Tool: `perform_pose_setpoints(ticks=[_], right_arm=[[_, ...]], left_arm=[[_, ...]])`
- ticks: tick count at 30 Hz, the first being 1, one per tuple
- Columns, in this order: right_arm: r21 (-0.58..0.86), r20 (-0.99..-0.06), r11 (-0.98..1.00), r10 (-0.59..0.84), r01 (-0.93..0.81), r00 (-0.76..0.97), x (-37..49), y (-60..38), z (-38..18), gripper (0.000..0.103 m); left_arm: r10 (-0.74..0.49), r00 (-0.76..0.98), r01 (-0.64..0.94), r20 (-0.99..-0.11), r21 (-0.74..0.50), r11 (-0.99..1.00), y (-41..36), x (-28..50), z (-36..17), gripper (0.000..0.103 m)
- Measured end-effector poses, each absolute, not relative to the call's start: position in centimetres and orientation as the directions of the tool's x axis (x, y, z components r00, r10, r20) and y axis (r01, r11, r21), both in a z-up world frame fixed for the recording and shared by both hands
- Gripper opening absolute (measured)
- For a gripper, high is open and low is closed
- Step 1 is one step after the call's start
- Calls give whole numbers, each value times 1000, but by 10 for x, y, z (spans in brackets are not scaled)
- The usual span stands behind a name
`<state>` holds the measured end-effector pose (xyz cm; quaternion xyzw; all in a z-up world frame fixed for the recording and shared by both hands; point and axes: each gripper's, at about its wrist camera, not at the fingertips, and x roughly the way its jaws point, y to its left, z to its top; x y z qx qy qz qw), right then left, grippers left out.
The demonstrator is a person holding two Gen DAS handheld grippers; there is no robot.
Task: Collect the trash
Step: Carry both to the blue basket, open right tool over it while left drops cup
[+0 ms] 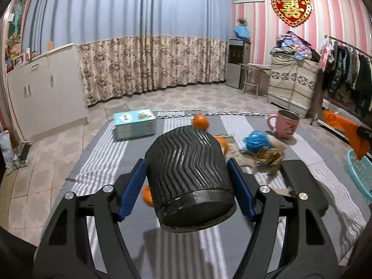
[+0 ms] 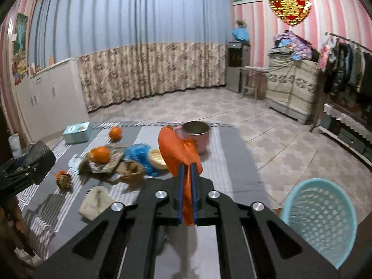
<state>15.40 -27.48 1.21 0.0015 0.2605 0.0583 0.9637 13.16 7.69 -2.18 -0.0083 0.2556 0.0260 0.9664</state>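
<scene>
Here the right tool (image 2: 187, 176) pinches an orange bag (image 2: 177, 153) standing upright; left tool (image 1: 186, 181) clamps a tilted black bin (image 1: 186, 172).

Black ribbed container (image 1: 188, 174) carries a zigzag groove pattern. Gripper pads (image 1: 131, 186) are blue; the frames are black. Mat (image 2: 230, 153) is grey with white striped bands. Plastic bag (image 2: 176, 153) is orange. Crumpled bag (image 2: 137, 154) is blue. Mug (image 2: 197, 134) is pink with a metallic interior. Basket (image 2: 320, 218) is light turquoise with a perforated lattice. Box (image 1: 134, 124) is pale teal and white. Curtain (image 1: 139, 34) is blue above and beige floral below. Wall (image 1: 337, 18) is pink-and-white striped.
</scene>
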Motion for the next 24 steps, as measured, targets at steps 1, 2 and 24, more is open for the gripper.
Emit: perform_pose_setpoints(ticks=[1,2,24], right_arm=[[30,-504,994,104,-103,858,153,-281,13,6],[23,-504,996,90,-91,859,150,-289,15,6],[103,-588,941,-205,323,783,113,-507,-40,6]], left_arm=[[40,868,-47,-494,-3,999,71,133,-20,69],[34,870,-40,-492,-2,999,64,133,-18,69],[-293,828,327,-478,-12,945,-173,148,-13,69]])
